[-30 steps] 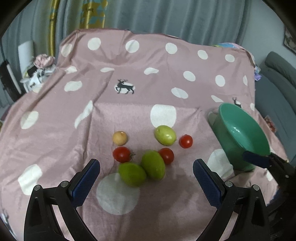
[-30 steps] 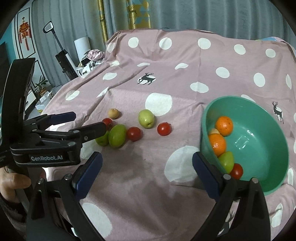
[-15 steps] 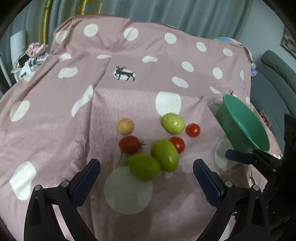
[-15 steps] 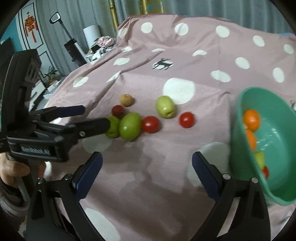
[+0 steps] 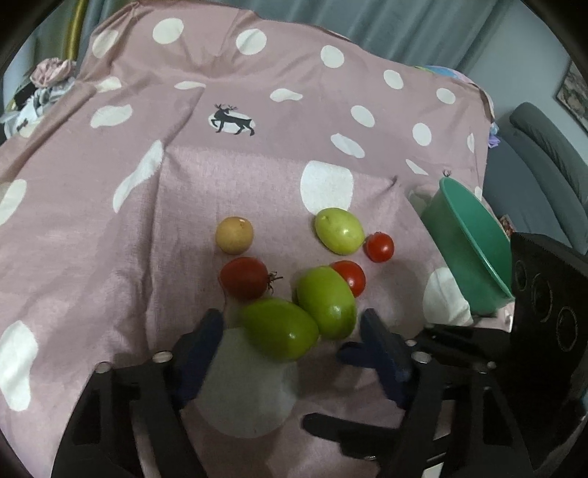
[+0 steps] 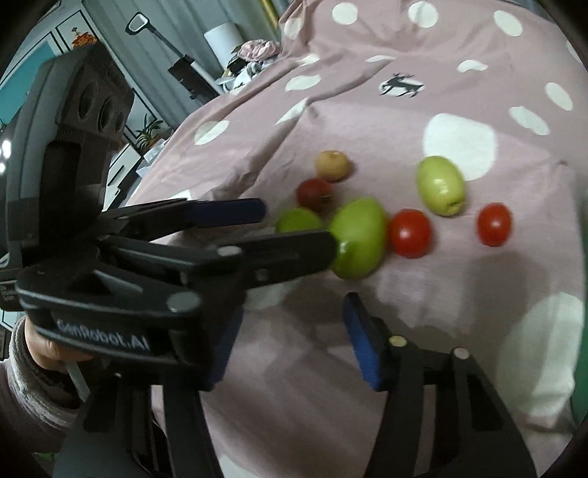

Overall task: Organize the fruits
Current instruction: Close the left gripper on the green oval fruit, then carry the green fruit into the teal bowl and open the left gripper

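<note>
Left gripper (image 5: 290, 331) closing around near green fruit (image 5: 279, 327), pads not touching; firm, smooth, roll-prone: grip mid-body.

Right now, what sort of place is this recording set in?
Probably a home living room or bedroom: a pink polka-dot cloth covers the work surface, grey curtains hang behind it, and a grey sofa stands to one side.

Seen from the left wrist, fruit crowds the centre of the spotted cloth (image 5: 110, 228): a green fruit (image 5: 279, 328) lies between the closing jaws, another green fruit (image 5: 326, 301) touching it at 2 o'clock. Bare cloth lies open at 9 o'clock; the green bowl (image 5: 474, 250) blocks 3 o'clock.
</note>
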### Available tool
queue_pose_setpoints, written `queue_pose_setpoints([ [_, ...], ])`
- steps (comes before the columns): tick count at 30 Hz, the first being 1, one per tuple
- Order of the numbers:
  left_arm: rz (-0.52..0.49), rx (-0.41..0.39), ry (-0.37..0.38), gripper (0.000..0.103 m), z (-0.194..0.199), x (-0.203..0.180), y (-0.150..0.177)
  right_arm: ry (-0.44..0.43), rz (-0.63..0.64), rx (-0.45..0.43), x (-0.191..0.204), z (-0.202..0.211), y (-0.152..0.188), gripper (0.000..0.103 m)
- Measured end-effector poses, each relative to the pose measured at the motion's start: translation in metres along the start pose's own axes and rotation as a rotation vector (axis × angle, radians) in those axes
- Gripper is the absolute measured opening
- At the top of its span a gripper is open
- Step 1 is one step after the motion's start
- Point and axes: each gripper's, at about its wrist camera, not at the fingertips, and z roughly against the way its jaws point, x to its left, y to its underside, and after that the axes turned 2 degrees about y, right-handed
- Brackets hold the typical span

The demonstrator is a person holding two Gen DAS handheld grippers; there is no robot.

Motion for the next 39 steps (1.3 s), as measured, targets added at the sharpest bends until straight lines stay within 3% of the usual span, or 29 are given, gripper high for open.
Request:
queue_pose_setpoints([
  [7, 0.012, 0.018, 0.028, 0.06, -0.006, 0.005, -0.005, 0.016, -0.002, 0.003, 0.0, -0.013, -0.019, 0.049],
  [13, 0.03, 0.019, 0.042, 0.05, -0.006, 0.011, -0.004, 0.032, -0.008, 0.014, -0.002, -0.017, -0.026, 0.036],
  [14, 0.029, 0.017, 0.037, 0.049, -0.006, 0.012, -0.003, 0.037, -0.009, 0.014, -0.002, -0.017, -0.026, 0.032],
  [21, 0.025, 0.015, 0.043, 0.049, -0.004, 0.007, 0.001, 0.057, 0.008, -0.012, -0.002, -0.011, -0.023, 0.031],
  [30, -0.049, -0.053, 0.072, 0.049, 0.022, -0.036, -0.009, 0.085, 0.013, -0.123, -0.004, 0.04, -0.01, 0.031],
  [39, -0.159, -0.114, 0.136, 0.049, 0.021, -0.108, -0.037, 0.177, -0.029, -0.265, -0.031, 0.112, 0.004, 0.031],
])
